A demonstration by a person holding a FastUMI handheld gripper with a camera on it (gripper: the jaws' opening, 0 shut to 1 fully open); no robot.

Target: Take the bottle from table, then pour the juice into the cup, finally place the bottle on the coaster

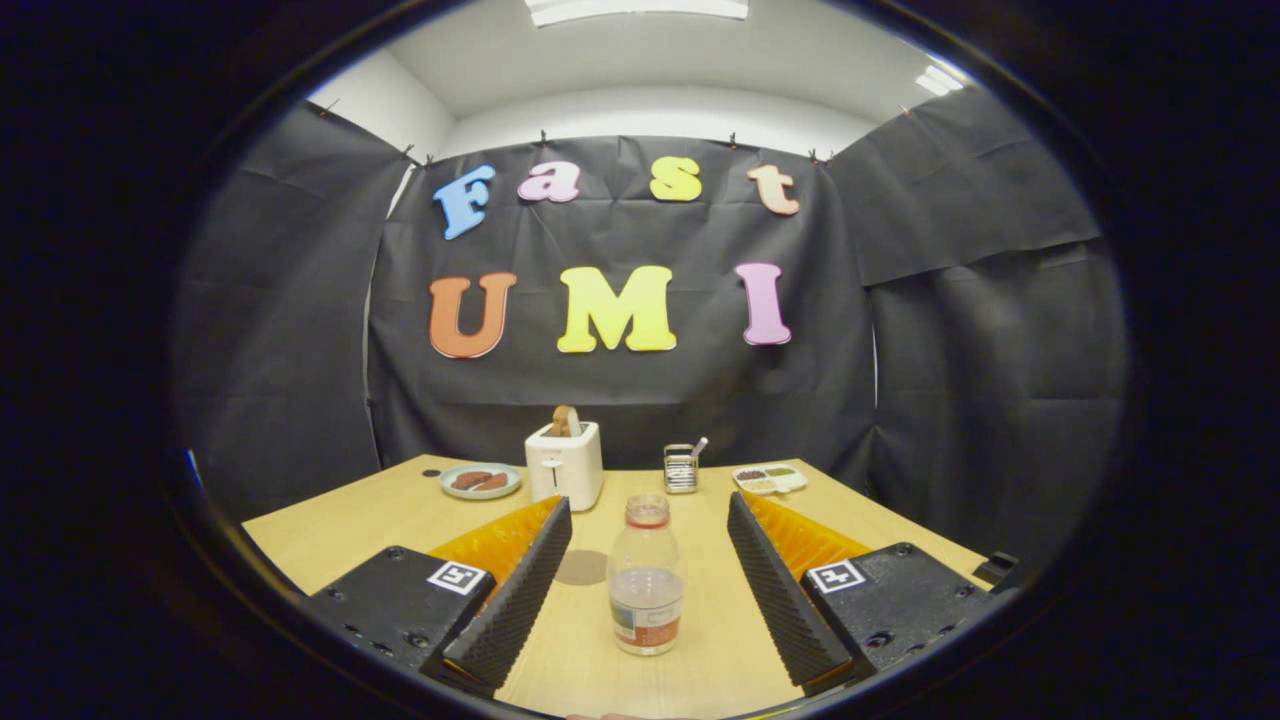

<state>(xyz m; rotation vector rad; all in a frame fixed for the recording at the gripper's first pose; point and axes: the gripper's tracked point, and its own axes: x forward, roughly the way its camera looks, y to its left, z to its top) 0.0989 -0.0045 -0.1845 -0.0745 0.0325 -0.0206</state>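
Observation:
A clear plastic bottle (pixel 646 577) with a reddish neck ring stands upright on the wooden table (pixel 380 520), partly filled with pale juice. It sits between my two fingers, with a gap on each side. My gripper (pixel 649 512) is open and touches nothing. A round brown coaster (pixel 582 567) lies flat on the table just left of the bottle, beside the left finger (pixel 520 590). The right finger (pixel 775 590) stands clear of the bottle.
Beyond the fingers stand a white toaster (pixel 565 464) with a slice in it, a small plate (pixel 481 481) of food to its left, a metal holder (pixel 681 468) with a utensil, and a white tray (pixel 769 479) of food at the back right.

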